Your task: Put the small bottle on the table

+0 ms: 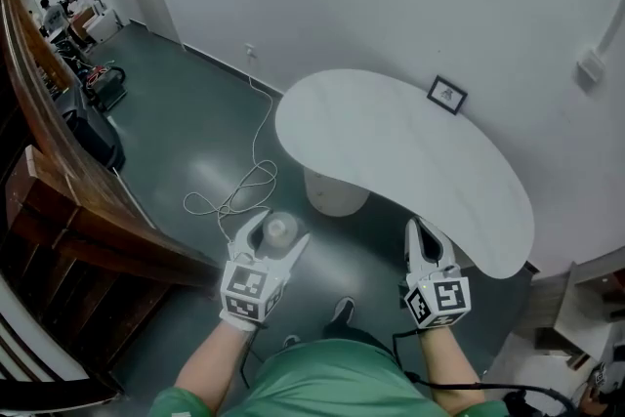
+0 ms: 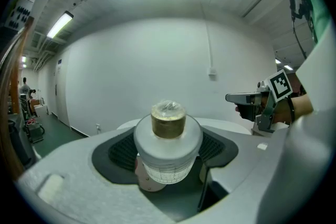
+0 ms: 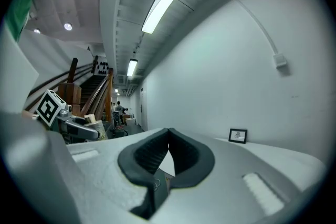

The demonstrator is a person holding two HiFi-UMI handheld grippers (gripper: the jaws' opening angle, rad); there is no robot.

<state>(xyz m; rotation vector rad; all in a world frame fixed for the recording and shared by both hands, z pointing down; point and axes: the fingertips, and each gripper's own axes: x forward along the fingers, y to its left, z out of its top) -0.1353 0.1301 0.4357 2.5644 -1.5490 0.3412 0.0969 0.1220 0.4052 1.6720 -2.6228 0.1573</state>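
My left gripper (image 1: 278, 234) is shut on a small white bottle (image 1: 281, 229) with a gold neck and clear cap. It holds the bottle upright in the air, above the grey floor and short of the table. In the left gripper view the bottle (image 2: 168, 141) fills the space between the jaws. The white kidney-shaped table (image 1: 410, 161) lies ahead and to the right. My right gripper (image 1: 422, 239) is shut with nothing in it, its tips just at the table's near edge. In the right gripper view the tips of that right gripper (image 3: 168, 139) meet.
A small framed picture (image 1: 447, 94) stands at the table's far edge by the white wall. The table's round white pedestal (image 1: 332, 192) stands on the floor. A white cable (image 1: 239, 186) trails across the floor. A wooden stair rail (image 1: 68, 171) runs along the left.
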